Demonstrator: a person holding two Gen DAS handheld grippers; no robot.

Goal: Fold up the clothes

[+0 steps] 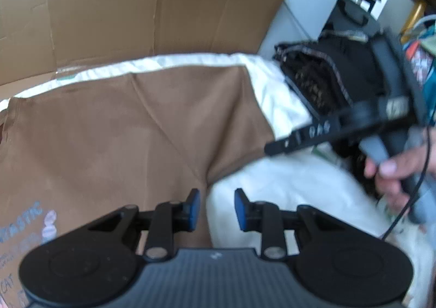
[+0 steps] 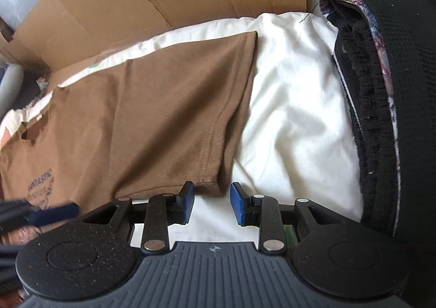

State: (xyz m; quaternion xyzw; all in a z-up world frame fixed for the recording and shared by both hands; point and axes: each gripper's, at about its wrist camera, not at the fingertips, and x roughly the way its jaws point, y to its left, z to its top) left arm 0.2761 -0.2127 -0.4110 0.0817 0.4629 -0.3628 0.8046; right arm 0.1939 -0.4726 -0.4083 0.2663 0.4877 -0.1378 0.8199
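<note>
A brown T-shirt (image 1: 130,128) with a pale printed graphic lies spread flat on a white sheet (image 1: 286,190). My left gripper (image 1: 217,209) hovers open over the shirt's near right edge, nothing between its blue pads. In the right wrist view the same brown T-shirt (image 2: 152,117) fills the middle, its sleeve hem corner just in front of my right gripper (image 2: 212,203), which is open and empty. The right gripper (image 1: 275,148) also shows in the left wrist view, blurred, held by a hand (image 1: 395,171). A blurred blue-tipped finger (image 2: 54,212) of the left gripper shows at the lower left.
A flattened cardboard sheet (image 1: 136,13) stands behind the bed. A black garment pile with a patterned trim (image 2: 387,106) lies on the right of the white sheet (image 2: 294,106). Furniture and clutter (image 1: 403,8) stand at the far right.
</note>
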